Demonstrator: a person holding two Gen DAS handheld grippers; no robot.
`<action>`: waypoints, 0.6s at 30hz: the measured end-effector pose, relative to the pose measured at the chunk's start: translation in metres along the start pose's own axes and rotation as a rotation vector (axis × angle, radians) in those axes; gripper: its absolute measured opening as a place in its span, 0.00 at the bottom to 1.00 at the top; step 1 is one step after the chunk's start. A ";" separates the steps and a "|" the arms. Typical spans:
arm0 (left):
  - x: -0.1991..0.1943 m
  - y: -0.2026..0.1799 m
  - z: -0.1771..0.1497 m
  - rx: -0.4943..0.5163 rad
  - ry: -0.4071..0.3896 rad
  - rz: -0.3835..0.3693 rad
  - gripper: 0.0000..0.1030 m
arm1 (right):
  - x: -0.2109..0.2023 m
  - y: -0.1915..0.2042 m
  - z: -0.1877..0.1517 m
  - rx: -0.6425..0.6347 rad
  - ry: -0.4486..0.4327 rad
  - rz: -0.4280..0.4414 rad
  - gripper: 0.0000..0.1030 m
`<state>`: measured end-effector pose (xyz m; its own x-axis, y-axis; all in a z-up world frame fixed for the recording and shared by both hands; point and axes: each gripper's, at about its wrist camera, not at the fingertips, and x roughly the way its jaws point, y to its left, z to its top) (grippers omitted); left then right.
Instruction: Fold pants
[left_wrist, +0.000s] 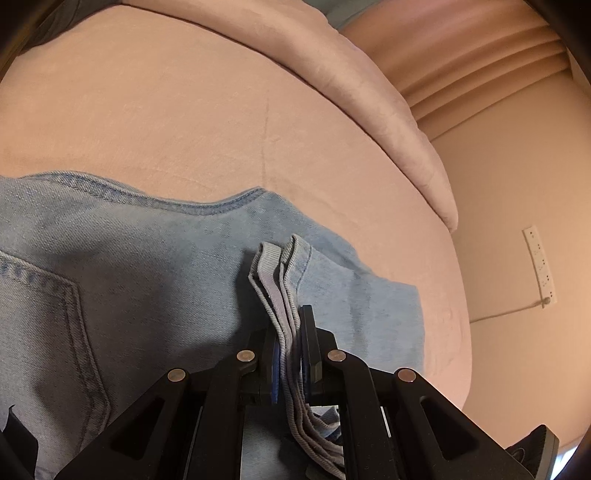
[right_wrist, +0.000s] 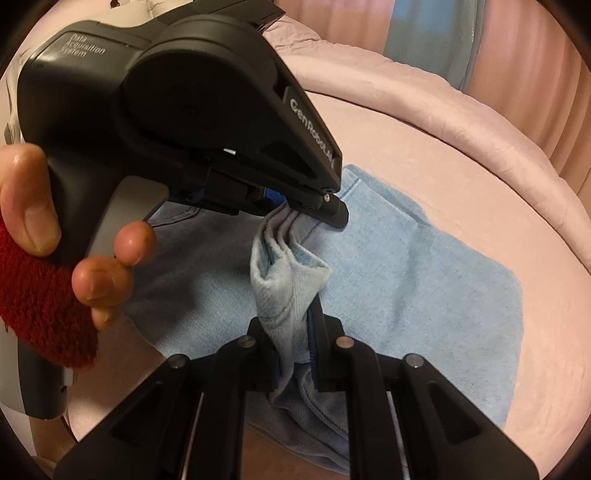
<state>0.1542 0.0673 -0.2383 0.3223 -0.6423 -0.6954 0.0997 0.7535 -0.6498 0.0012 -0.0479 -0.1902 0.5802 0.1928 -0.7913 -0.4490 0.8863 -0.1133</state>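
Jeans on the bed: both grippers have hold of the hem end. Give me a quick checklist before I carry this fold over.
1. Left gripper shut on the stacked hem layers: ok.
2. Right gripper shut on bunched denim: ok.
3. Both grips on the same end of the jeans, close together: ok, the left gripper shows just beyond the right one.
4. All leg layers caught in each grip: cannot tell, the cloth is bunched between the fingers.
5. Lower part of the jeans lying flat on the pink bed cover: ok, only mild wrinkles.
6. Bare bed beyond the denim for landing the fold: ok.
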 end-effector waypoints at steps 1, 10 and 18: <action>0.001 0.000 0.000 0.000 0.002 0.005 0.05 | -0.001 0.002 0.003 -0.004 0.001 0.001 0.13; 0.012 0.001 0.000 -0.015 0.024 0.065 0.05 | 0.005 -0.002 0.001 0.015 0.026 0.051 0.15; 0.007 -0.004 0.000 0.001 0.020 0.122 0.10 | 0.013 -0.004 0.009 0.019 0.054 0.082 0.20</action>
<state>0.1557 0.0595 -0.2404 0.3128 -0.5484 -0.7755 0.0615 0.8264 -0.5597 0.0163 -0.0452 -0.1949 0.5043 0.2427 -0.8287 -0.4803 0.8764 -0.0356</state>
